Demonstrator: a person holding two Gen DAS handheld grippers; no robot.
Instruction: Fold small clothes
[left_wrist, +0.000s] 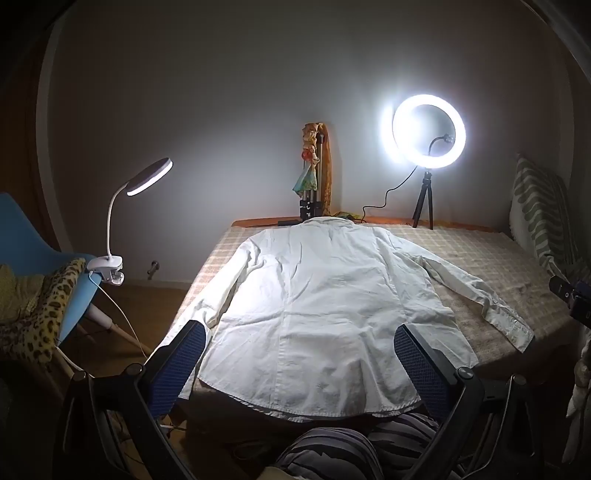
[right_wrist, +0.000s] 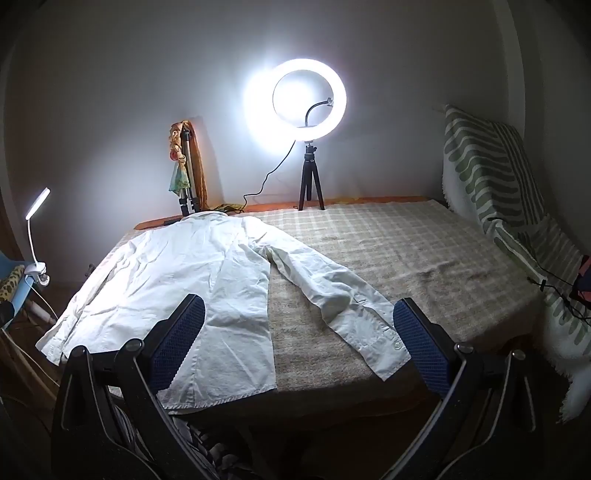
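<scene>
While the left gripper (left_wrist: 299, 354) and right gripper (right_wrist: 299, 328) both hover open and empty, the white shirt (left_wrist: 314, 302) lies flat across mid-frame, collar toward the upper wall, hem nearest, so folding seems unstarted: next, probably pinch a sleeve (right_wrist: 332, 295).
</scene>
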